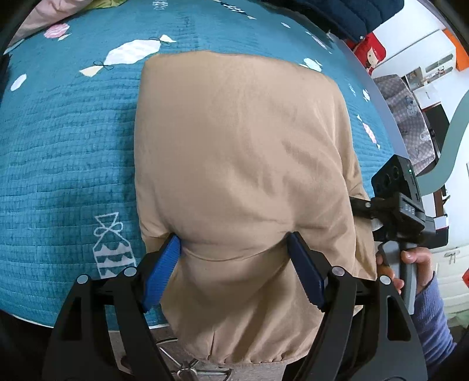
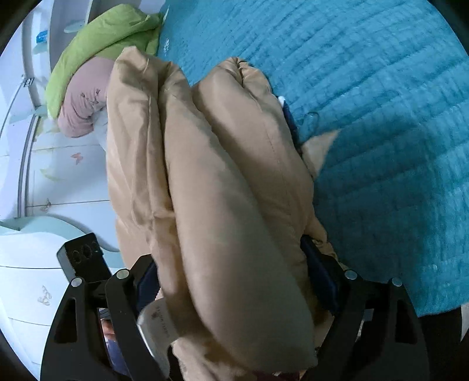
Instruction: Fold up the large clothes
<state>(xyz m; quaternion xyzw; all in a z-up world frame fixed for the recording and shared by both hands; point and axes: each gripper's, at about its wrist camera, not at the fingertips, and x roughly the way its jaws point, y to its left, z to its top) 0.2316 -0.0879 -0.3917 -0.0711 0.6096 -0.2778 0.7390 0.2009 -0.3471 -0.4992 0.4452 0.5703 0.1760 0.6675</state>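
Observation:
A tan padded jacket [image 1: 240,152] lies folded lengthwise on the teal quilted bedspread [image 1: 67,146], its near end hanging over the bed's edge. My left gripper [image 1: 234,249] has its blue pads wide apart with the jacket's near end bulging between them. My right gripper [image 2: 231,263] grips a thick bundle of the jacket's folds [image 2: 228,175] between its pads, with a grey label [image 2: 158,325] showing near the left finger. The right gripper also shows in the left wrist view [image 1: 392,202], at the jacket's right side.
A green pillow [image 2: 102,38] and a pink pillow [image 2: 85,96] lie at the head of the bed. White cupboards [image 2: 44,190] stand beside it. A dark blue garment [image 1: 337,14] lies at the bed's far edge. A patterned chair [image 1: 407,117] stands off the bed.

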